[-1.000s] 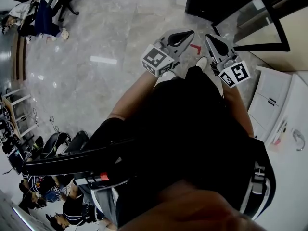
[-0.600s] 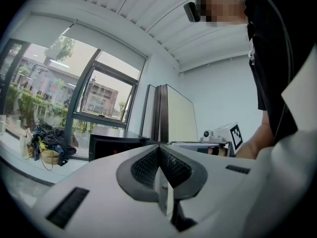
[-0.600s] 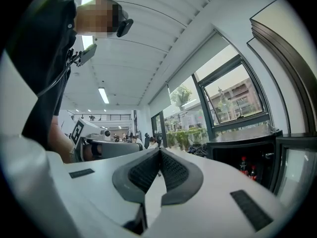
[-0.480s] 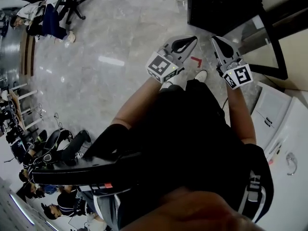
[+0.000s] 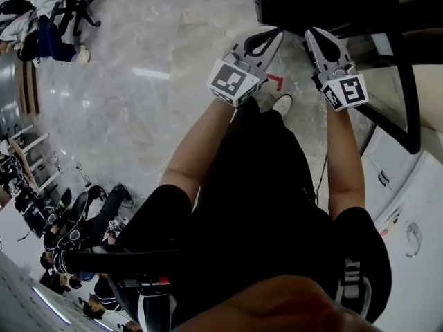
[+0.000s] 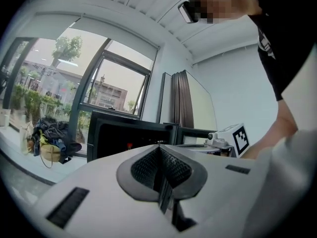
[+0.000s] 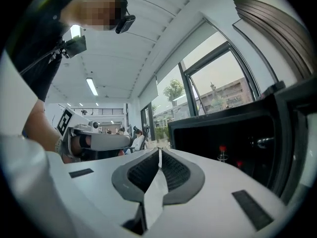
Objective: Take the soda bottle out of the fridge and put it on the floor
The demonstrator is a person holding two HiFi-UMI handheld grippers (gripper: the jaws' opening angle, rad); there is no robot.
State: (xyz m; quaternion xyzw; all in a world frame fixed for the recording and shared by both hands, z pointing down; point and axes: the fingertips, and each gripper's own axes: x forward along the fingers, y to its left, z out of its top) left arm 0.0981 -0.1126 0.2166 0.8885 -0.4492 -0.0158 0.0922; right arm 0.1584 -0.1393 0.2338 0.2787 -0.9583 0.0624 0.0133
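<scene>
Step in hand: approach, you facing the fridge (image 7: 213,128).
Left gripper (image 5: 275,34), right gripper (image 5: 313,37): both pressed together, empty.
Soda bottle (image 7: 222,154): red-capped, inside the fridge.
Next, likely: spread one gripper, reach in.

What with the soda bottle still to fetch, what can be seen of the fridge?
The fridge is a low black cabinet standing on the pale marbled floor near a window. Its black-framed glass door is swung open. The inside is dark, with red-capped bottles upright in it. Only the floor is seen touching it.
</scene>
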